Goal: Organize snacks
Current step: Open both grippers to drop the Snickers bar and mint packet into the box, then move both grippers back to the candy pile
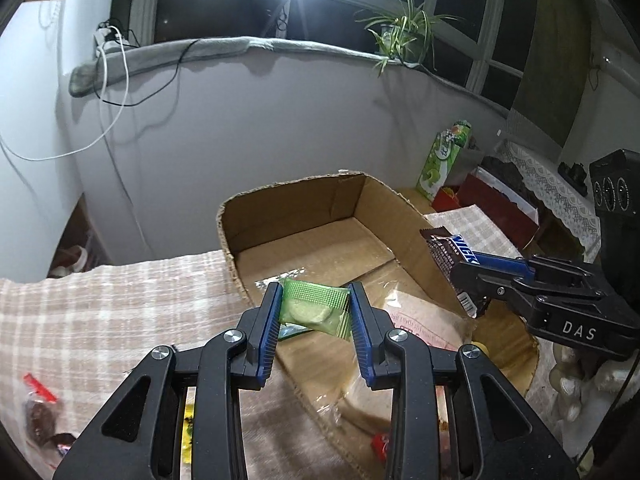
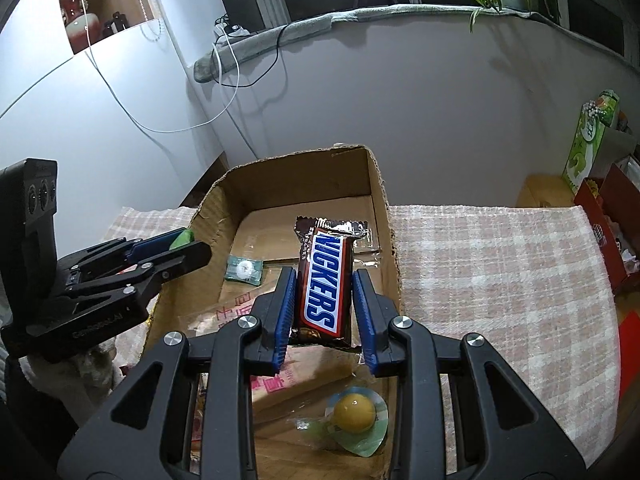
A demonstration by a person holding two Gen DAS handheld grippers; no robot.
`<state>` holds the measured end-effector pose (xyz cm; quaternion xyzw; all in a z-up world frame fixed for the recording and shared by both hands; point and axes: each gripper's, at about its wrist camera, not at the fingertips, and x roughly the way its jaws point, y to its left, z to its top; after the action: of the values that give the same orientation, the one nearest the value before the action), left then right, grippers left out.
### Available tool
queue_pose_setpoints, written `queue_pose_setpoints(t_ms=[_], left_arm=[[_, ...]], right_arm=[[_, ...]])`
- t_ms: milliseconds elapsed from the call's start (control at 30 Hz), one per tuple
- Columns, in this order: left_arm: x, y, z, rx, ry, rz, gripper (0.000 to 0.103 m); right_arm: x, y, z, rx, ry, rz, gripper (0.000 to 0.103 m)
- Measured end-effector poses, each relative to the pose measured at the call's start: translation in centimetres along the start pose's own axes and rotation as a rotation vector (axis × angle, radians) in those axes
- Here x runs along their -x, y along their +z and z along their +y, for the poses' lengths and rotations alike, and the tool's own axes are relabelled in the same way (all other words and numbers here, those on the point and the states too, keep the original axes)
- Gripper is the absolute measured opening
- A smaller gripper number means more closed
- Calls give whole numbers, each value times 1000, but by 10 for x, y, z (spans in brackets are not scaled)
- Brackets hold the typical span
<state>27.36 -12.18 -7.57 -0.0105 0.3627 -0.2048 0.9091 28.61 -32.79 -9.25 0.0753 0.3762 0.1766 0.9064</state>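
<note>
My left gripper (image 1: 314, 292) is shut on a small green snack packet (image 1: 316, 310), held over the near left edge of an open cardboard box (image 1: 304, 200). At the right of that view, my right gripper (image 1: 466, 280) grips a brown Snickers bar (image 1: 446, 254) above the box's right wall. In the right wrist view the right gripper (image 2: 323, 280) clamps the Snickers bar (image 2: 324, 276) upright over the box (image 2: 300, 176). The left gripper (image 2: 188, 250) shows at the left with the green packet (image 2: 182, 238) in it. A teal packet (image 2: 244, 268), a beige bag (image 2: 240, 316) and a yellow jelly cup (image 2: 356, 412) lie in the box.
A checked cloth (image 2: 480, 260) covers the table on both sides of the box. Loose wrapped snacks (image 1: 40, 412) lie on it at the near left. A green carton (image 2: 592, 140) and a red box (image 2: 608, 208) stand at the far right. A white wall rises close behind.
</note>
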Motion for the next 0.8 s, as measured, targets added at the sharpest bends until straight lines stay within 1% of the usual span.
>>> queue_pose_setpoints(t_ms=[33,67,100,167,300,500,800], left_arm=[[-2,1,0,1,-2,3,32],[-3,1,-1,2,-3,8,35],[-5,1,-1,3,-4,12,38],[-6,2,-2,5,-5,15,53],[-6,2,-2,9,-6,15,54],[-2,3,-3,9,-4,9,54],[14,3,-8,6,-6,-16,54]], right_arm=[[-1,0,-1,-2,2,-1,30],[-1,0,-1,-4,4,-1,31],[-1,0,-1,-4,7,-1,35],[0,0,0,1,5,-11,61],[7,1,3,6,3,-37,62],[14,0,5,4,-1,-44,62],[31,-4,14,10,0,-60,62]])
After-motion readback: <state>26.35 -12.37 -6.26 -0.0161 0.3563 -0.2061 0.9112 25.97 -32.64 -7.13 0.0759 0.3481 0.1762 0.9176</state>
